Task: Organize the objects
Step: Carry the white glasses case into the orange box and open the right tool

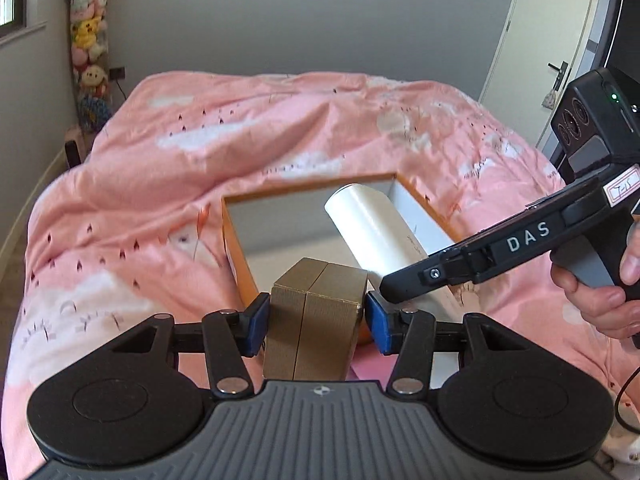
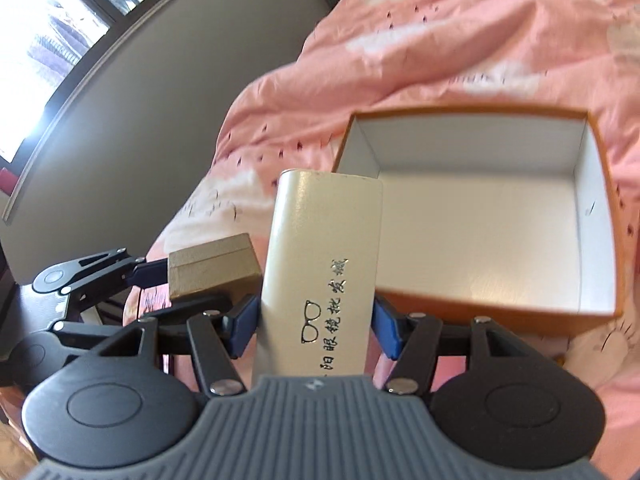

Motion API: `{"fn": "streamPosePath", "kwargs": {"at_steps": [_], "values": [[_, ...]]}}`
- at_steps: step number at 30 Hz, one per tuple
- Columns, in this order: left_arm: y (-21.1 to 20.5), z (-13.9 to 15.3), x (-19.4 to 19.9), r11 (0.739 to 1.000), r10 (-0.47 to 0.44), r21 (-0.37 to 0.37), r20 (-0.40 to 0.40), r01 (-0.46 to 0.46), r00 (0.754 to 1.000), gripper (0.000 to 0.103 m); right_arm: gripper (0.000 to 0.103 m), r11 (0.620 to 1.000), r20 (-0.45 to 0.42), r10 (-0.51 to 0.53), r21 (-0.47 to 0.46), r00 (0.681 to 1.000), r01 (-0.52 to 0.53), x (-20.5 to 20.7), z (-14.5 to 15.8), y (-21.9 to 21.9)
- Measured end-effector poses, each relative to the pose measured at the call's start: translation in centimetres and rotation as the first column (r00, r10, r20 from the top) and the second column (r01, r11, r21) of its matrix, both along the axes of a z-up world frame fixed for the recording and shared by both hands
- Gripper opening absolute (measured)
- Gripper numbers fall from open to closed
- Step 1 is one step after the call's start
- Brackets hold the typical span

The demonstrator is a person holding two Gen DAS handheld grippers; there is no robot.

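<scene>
Left fingers (image 1: 266, 322) clamp a ribbed gold box (image 1: 316, 320); right fingers (image 2: 244, 320) clamp a glossy white printed case (image 2: 324, 268).

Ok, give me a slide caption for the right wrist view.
Right gripper holds a white glasses case beside the empty orange box.

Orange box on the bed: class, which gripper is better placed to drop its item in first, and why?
Right, probably. The right gripper holds the white case with its far end already over the orange box. The left gripper holds the gold box short of the near rim.
</scene>
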State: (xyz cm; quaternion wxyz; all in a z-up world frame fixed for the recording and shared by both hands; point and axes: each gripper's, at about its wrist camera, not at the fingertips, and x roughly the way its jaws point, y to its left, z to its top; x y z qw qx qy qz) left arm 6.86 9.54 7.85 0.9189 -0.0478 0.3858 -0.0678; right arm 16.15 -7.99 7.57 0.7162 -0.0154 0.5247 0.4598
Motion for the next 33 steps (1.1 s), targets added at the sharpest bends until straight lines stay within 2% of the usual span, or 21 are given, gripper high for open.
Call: {"fn": "streamPosePath", "kwargs": {"at_steps": [5,10,14,21,27,33], "values": [[1.5,0.0,3.8,0.998,0.054,-0.013,0.029,-0.054,0.998,0.058,0.062,0.998,0.03,-0.056,0.009,0.998,0.055,4.5,-0.1,1.9],[2.6,-1.9,7.7,0.996,0.09,-0.025,-0.009,-0.09,0.996,0.058,0.062,0.994,0.071,-0.1,-0.032,0.992,0.103,9.0,-3.1,5.6],[3.3,-3.4,9.3,0.99,0.142,0.0,-0.026,-0.142,0.99,0.058,0.063,0.989,-0.002,-0.111,-0.098,0.994,0.11,11.0,-8.1,7.6],[4.1,-3.4,10.9,0.987,0.162,-0.013,-0.024,-0.163,0.986,0.058,0.063,0.975,-0.096,-0.072,-0.216,0.993,0.05,11.7,-14.9,10.9],[4.7,-4.0,11.7,0.985,0.173,-0.021,-0.034,-0.174,0.984,0.058,0.063,0.964,-0.191,-0.052,-0.264,0.98,-0.001,11.3,-18.1,13.2],[5.1,-4.2,12.1,0.984,0.171,-0.041,-0.044,-0.173,0.984,0.058,0.063,0.955,-0.22,-0.024,-0.292,0.975,-0.043,11.0,-18.9,14.5]]}}
